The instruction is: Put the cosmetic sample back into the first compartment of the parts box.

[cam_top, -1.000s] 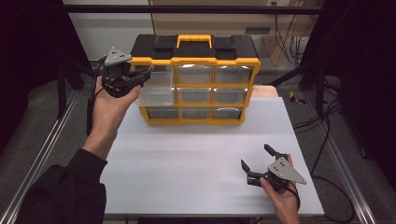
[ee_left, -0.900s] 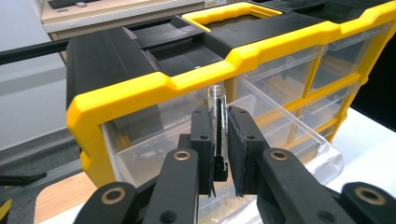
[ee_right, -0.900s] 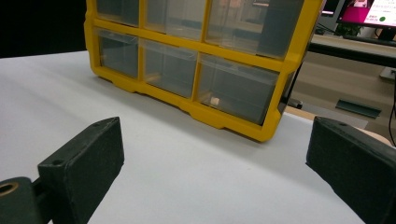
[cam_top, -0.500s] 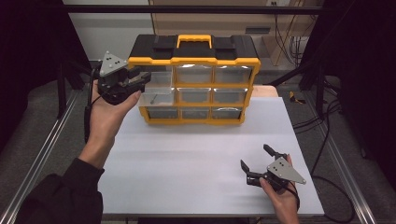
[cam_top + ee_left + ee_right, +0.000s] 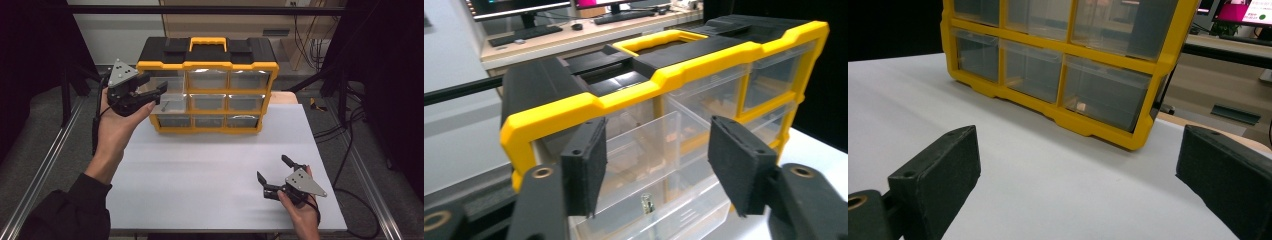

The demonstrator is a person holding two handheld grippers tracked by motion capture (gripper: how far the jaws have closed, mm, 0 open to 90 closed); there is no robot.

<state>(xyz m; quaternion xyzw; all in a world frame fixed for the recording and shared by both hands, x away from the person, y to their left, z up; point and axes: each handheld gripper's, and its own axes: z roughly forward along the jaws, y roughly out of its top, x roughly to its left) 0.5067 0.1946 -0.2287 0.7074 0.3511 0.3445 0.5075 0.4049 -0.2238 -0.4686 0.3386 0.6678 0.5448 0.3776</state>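
Spanning most of the high view, a white table (image 5: 215,165), with a yellow-and-black drawer cabinet (image 5: 207,57) standing upright at its far edge, yellow carry handle (image 5: 207,45) on top, three rows of three clear drawers facing the person. Pulled partway out of the cabinet front at the left column, middle row: one clear drawer (image 5: 170,102), its open top and a small metal piece on its floor seen in the left gripper view (image 5: 646,202). Raised at the cabinet's left front corner, the left gripper (image 5: 152,90), held in the left hand (image 5: 117,125), jaws apart and pointing right toward the drawer; in the left gripper view, black pads (image 5: 586,165) standing either side of the drawer's clear front wall without closing on it, contact not tellable. Resting low near the table's near right corner, well apart from the cabinet, the right gripper (image 5: 272,170), held in the right hand (image 5: 300,210), jaws spread wide with nothing between them; in the right gripper view, bare white tabletop between the jaws and the cabinet's bottom row of shut drawers beyond.
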